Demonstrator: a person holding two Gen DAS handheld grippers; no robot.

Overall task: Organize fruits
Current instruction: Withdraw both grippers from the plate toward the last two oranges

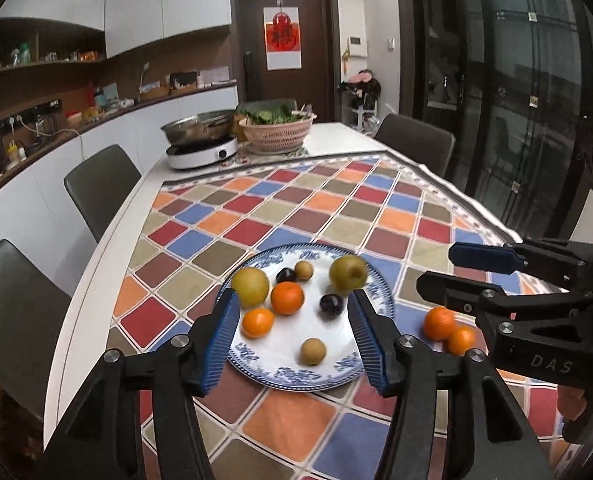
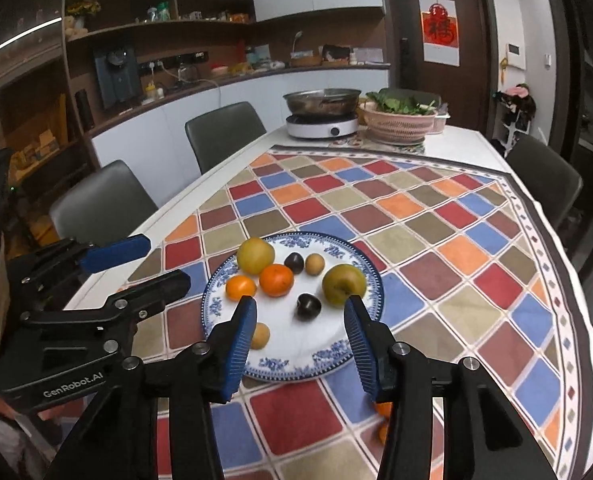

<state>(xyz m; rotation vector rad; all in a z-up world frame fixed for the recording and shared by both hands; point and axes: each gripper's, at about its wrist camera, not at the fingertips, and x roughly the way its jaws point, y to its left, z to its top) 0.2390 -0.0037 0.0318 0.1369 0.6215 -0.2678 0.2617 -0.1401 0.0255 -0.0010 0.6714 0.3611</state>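
Note:
A blue-and-white plate [image 1: 296,380] [image 2: 296,374] on the checkered cloth holds several fruits. Among them are a yellow pear [image 1: 250,286], a green apple [image 1: 348,272] [image 2: 343,284], two oranges [image 1: 287,298] [image 1: 257,323], two dark plums [image 1: 331,306] [image 2: 308,307] and small brown fruits [image 1: 313,351]. Two more oranges [image 1: 439,323] lie on the cloth right of the plate. My left gripper [image 1: 293,296] [image 2: 166,260] hovers open over the plate's near side, holding nothing. My right gripper [image 2: 299,300] [image 1: 436,266] is also open and empty, above the plate beside the left one.
At the table's far end stand an induction cooker with a steel pot [image 1: 200,136] and a pink basket of greens [image 1: 276,128]. Grey chairs [image 1: 100,188] line the left side, another chair [image 1: 414,140] the right. The cloth hangs over the right table edge [image 2: 568,320].

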